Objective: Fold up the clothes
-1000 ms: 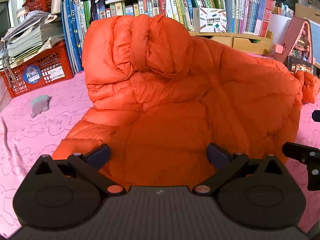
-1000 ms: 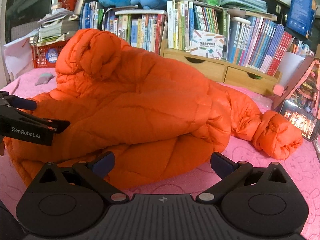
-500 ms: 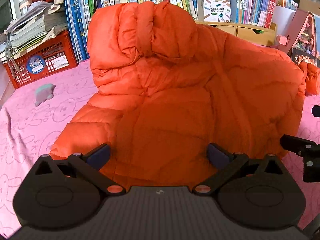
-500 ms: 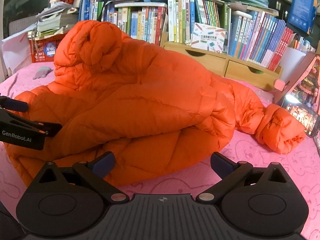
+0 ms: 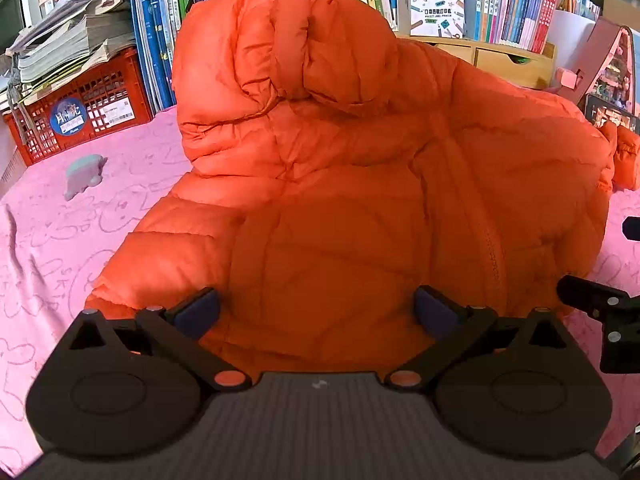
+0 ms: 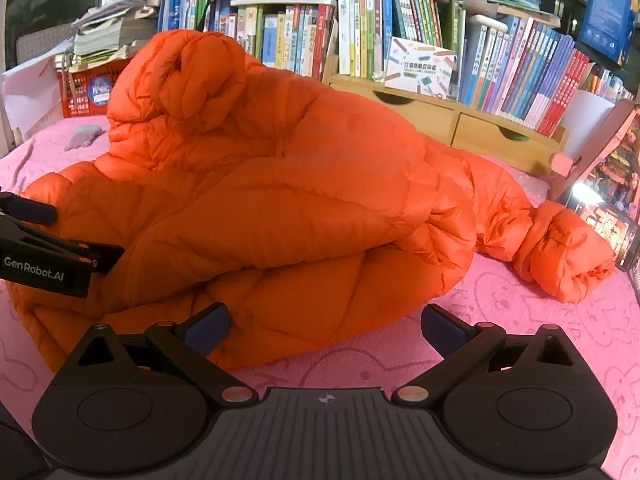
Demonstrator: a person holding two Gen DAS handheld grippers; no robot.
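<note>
Jacket: the orange puffer jacket (image 5: 340,208) is laid on the pink bed cover (image 5: 48,248), one side folded over, one sleeve (image 6: 560,248) trailing.
Change: both views have drawn nearer; nothing is gripped.
Left gripper (image 5: 316,308): fingers apart.
Right gripper (image 6: 324,322): fingers apart.
Meaning: another fold is likely being approached.

Black ribbed claw (image 5: 316,312) bodies, navy finger pads (image 6: 208,326), orange pivot pins, white "GenRobot.AI" lettering.

You can read "GenRobot.AI" in white letters on the black body of your left claw (image 6: 40,248), at the left edge of the right wrist view. The book spines and crate stickers are too small to read.
</note>
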